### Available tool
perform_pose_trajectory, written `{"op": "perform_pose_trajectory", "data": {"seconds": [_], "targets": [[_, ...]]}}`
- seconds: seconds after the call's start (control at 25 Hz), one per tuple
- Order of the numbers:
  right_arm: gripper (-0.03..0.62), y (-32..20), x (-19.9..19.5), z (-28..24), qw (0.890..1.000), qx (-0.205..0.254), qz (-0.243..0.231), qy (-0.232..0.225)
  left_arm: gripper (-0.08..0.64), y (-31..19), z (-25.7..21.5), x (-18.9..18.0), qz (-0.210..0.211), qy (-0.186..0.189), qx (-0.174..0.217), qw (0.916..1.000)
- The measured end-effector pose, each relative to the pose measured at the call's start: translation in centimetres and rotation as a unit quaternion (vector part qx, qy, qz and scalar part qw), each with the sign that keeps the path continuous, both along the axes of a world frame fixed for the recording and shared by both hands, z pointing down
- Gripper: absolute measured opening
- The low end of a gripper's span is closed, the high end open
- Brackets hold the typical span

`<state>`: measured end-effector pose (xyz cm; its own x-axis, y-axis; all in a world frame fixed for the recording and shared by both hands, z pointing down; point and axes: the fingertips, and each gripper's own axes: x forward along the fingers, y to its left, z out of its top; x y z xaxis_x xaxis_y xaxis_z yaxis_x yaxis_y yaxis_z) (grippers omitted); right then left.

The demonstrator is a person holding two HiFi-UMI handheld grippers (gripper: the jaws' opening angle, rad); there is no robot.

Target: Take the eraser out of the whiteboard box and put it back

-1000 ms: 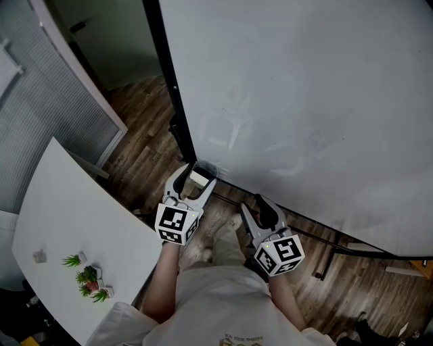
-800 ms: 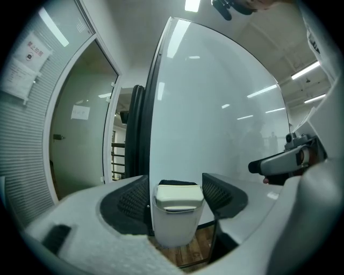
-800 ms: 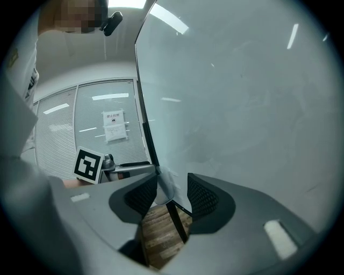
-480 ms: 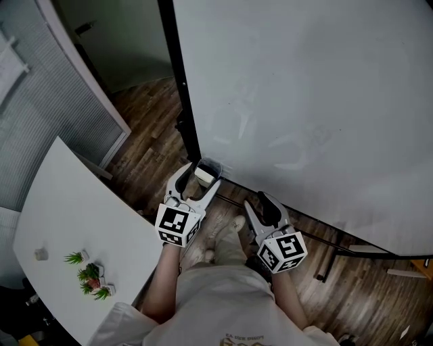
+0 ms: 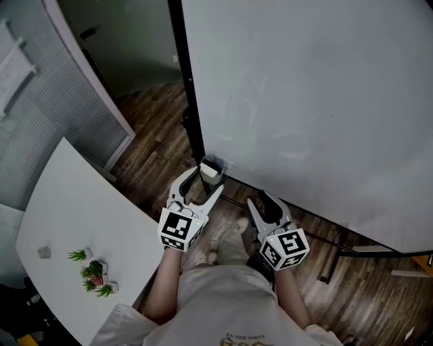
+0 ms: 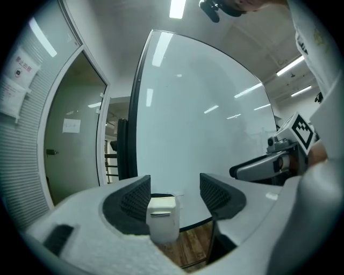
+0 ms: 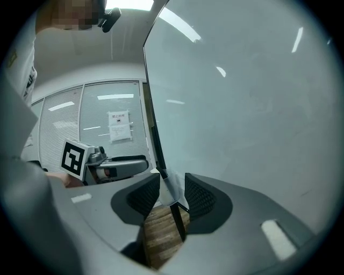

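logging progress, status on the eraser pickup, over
Left gripper jaws closing either side of eraser, no pinch yet. Right gripper empty, jaws closing. Eraser in whiteboard box. Nothing in the way.

Dark wood-plank floor (image 5: 152,132), white table (image 5: 67,203) with small green plants (image 5: 91,274), slatted blinds (image 5: 47,115) at left, ceiling strip lights (image 6: 176,8).

1 whiteboard (image 5: 304,101), 1 box (image 5: 215,162) on its bottom corner, 1 eraser (image 5: 209,173) in it, 2 grippers, left gripper (image 5: 208,181) closing with the box between its jaws, right gripper (image 5: 260,201) closing on nothing, 1 white table (image 5: 61,203), 1 bunch of tiny plants (image 5: 91,274), 1 small grey block (image 5: 44,252)
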<state>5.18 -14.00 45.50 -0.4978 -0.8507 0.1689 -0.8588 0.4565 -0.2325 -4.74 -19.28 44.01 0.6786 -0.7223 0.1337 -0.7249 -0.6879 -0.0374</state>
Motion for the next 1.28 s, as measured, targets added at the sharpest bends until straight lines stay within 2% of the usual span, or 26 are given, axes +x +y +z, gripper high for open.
{"op": "perform_pose_trajectory", "data": {"seconds": [0.08,0.24,0.44,0.56,0.96,1.28], "targets": [[0.133,0.3,0.0,-0.4,1.000,0.009,0.004,0.002,0.264,0.7,-0.2,0.0,0.001,-0.002,0.004,1.0000],[0.058,0.7,0.6,-1.2,0.999,0.025,0.026,0.001,0.225,1.8,-0.7,-0.1,0.005,0.000,0.016,0.9999],[0.012,1.1,1.3,-1.7,0.999,0.035,0.037,0.002,0.076,2.3,-1.5,-1.1,-0.027,0.020,0.027,0.9991],[0.012,1.4,1.5,-2.1,0.999,0.037,0.036,0.003,-0.002,2.1,-1.6,-1.5,-0.041,0.021,0.022,0.9987],[0.011,1.8,1.8,-1.6,0.999,0.024,0.027,0.020,-0.002,2.4,-1.3,-1.1,-0.037,0.029,0.001,0.9989],[0.011,1.8,1.7,-1.3,0.999,0.018,0.021,0.026,-0.002,2.4,-1.3,-1.1,-0.037,0.049,-0.009,0.9981]]}}
